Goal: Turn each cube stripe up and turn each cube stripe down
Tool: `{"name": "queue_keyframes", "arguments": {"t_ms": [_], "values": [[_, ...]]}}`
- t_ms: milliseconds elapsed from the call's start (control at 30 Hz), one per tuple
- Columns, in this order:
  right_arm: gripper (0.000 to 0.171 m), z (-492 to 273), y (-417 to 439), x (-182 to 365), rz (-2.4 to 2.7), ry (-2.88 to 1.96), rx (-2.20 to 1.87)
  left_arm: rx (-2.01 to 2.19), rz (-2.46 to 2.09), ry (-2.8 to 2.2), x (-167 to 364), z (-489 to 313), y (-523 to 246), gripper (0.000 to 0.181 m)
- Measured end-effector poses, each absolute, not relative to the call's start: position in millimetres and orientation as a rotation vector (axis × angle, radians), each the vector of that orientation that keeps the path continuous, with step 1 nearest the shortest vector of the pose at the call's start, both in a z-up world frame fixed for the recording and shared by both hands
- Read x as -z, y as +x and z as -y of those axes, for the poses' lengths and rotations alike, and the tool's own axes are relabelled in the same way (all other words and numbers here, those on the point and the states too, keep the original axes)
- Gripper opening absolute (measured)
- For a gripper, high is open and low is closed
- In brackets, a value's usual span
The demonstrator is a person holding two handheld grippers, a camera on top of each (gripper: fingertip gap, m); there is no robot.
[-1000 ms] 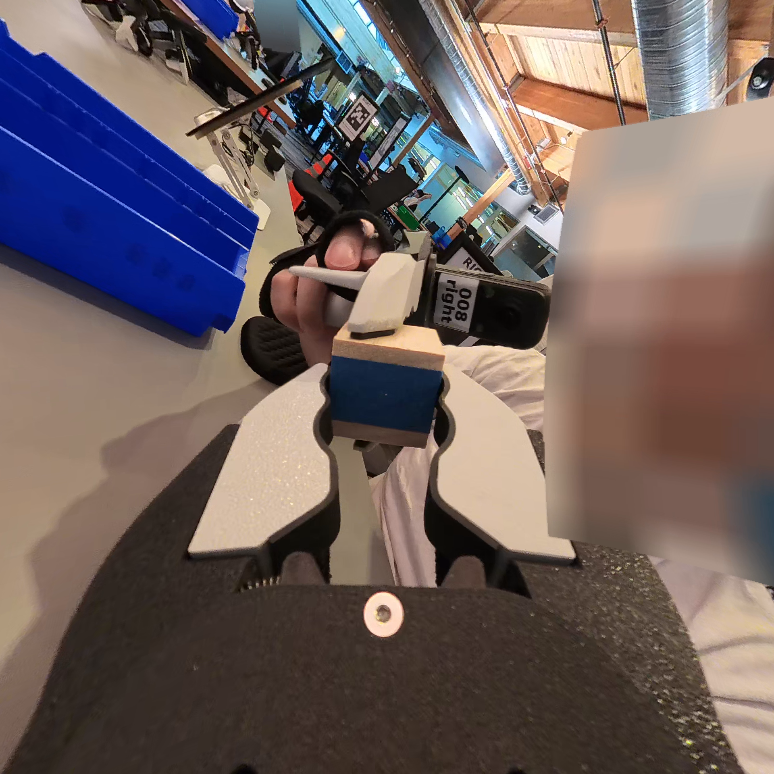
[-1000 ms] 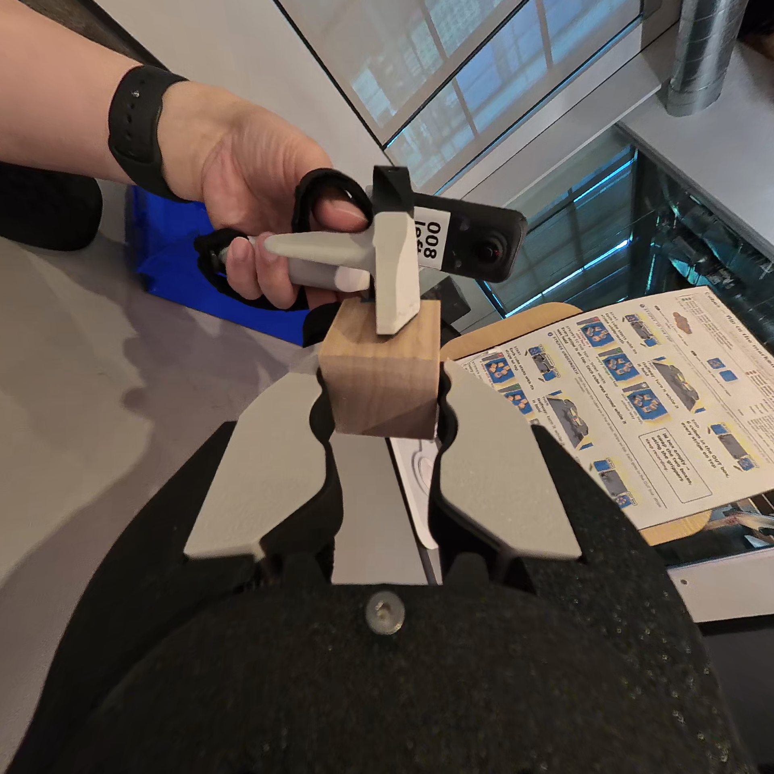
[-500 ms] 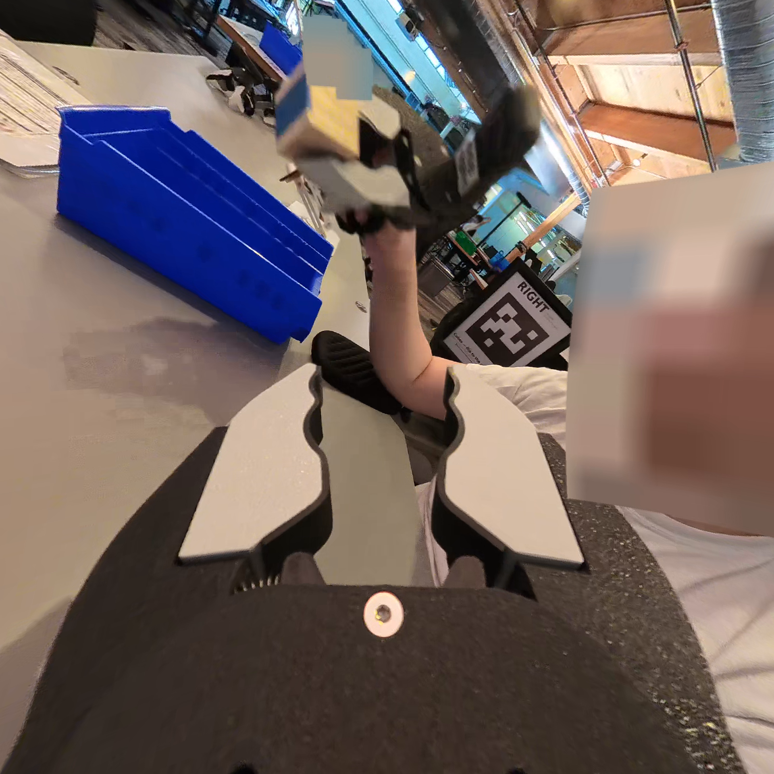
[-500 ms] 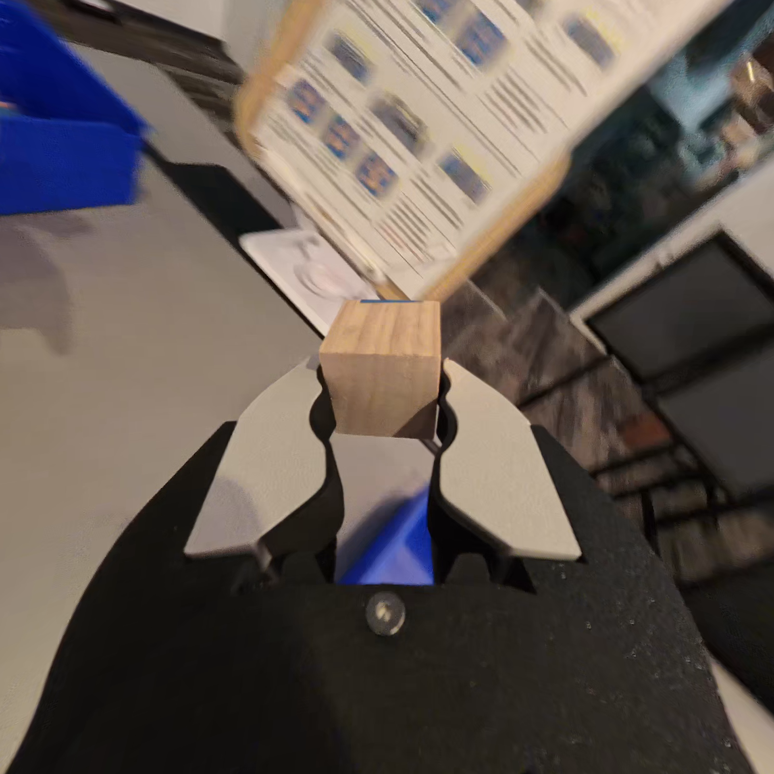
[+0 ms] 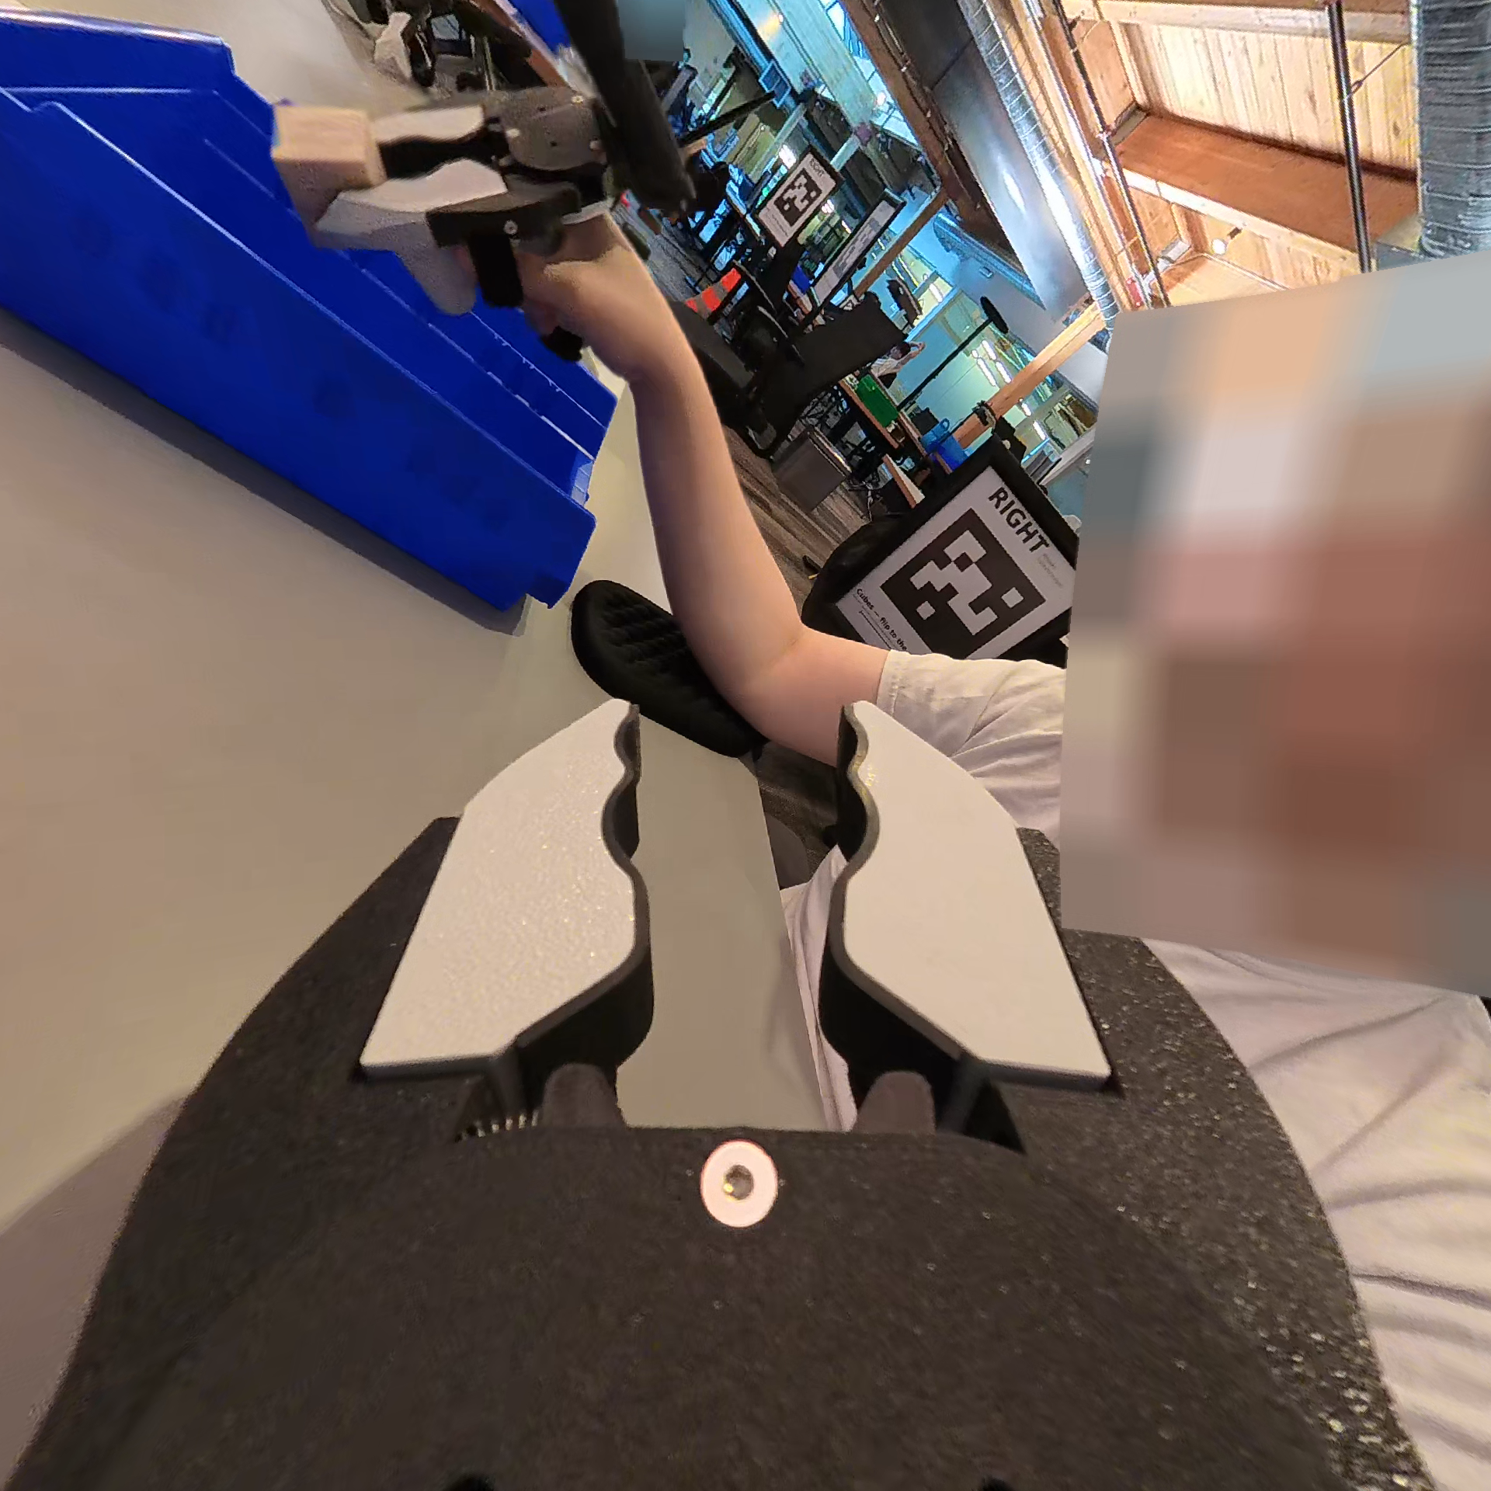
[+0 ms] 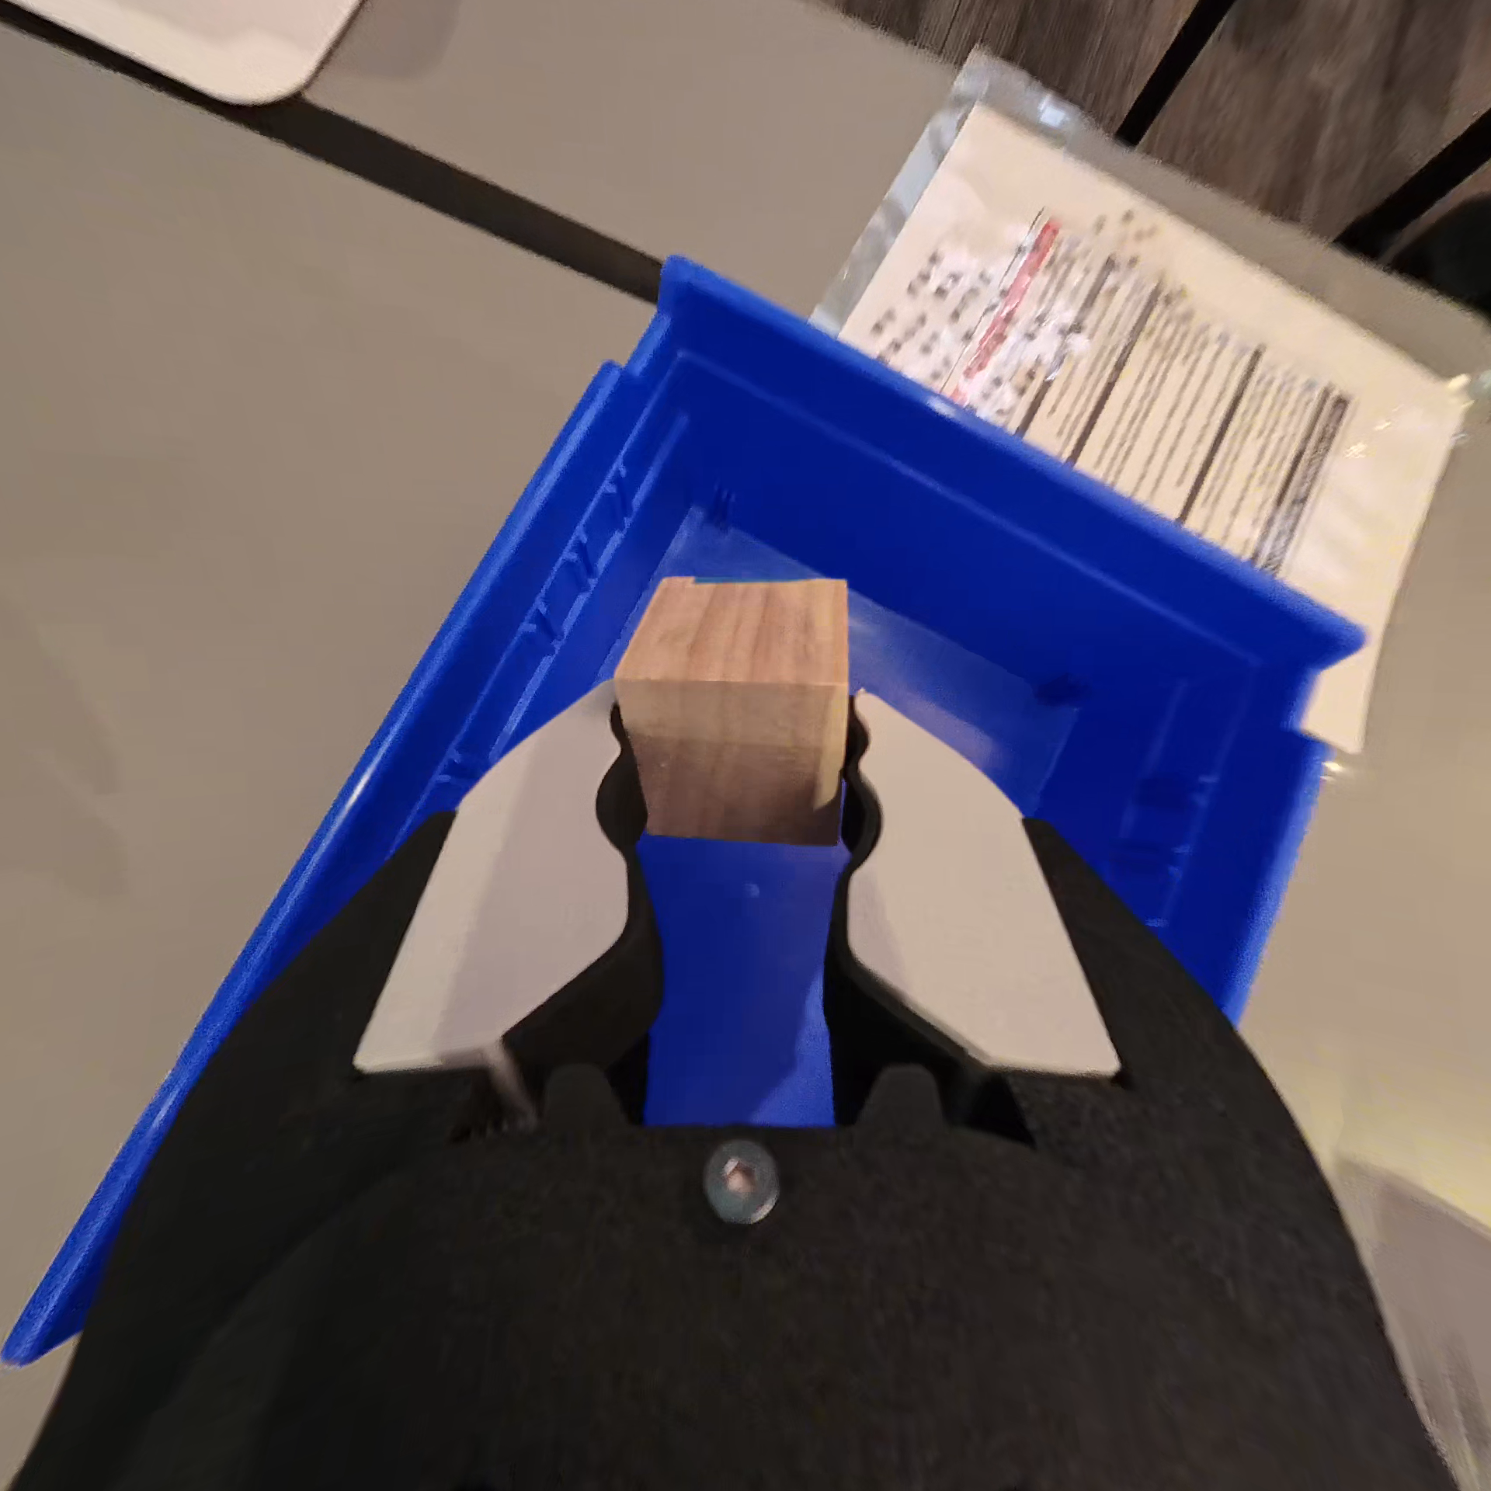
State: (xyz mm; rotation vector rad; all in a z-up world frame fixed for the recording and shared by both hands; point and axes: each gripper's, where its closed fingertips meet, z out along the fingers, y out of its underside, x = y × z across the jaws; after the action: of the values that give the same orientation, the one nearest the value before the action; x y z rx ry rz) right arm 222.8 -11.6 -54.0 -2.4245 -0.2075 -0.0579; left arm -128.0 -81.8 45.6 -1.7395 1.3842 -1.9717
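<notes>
Wooden cube [image 6: 738, 702] clamped in right gripper [image 6: 736, 726], held above blue bin [image 6: 887, 500] near its far corner. Left gripper [image 5: 736, 774] spread wide, holding nothing, over desk [image 5: 202, 726] edge.

Bright, even indoor light, soft shadows on the table [image 5: 202, 726]; wide-angle bending at edges, slight motion blur.

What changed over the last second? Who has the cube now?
The left gripper let go of the cube after both held it, and now sits open and empty over the table. The right gripper carried the cube away and now holds it over the blue bin. Its grip stayed shut throughout.
</notes>
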Motion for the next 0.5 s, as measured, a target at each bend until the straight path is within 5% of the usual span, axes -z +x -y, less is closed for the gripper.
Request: {"name": "queue_keyframes", "arguments": {"t_ms": [33, 500], "values": [[0.047, 11.2, 220.5, 60.5, 0.209, -2.452, 0.041, 1.975, -1.385, -1.741, -45.5, 82.5, -127.4, 0.046], [0.047, 4.8, 199.4, 106.1, 0.273, -2.632, -0.032, 1.977, -1.418, -1.747, -44.6, 88.8, -123.6, 0.045]]}}
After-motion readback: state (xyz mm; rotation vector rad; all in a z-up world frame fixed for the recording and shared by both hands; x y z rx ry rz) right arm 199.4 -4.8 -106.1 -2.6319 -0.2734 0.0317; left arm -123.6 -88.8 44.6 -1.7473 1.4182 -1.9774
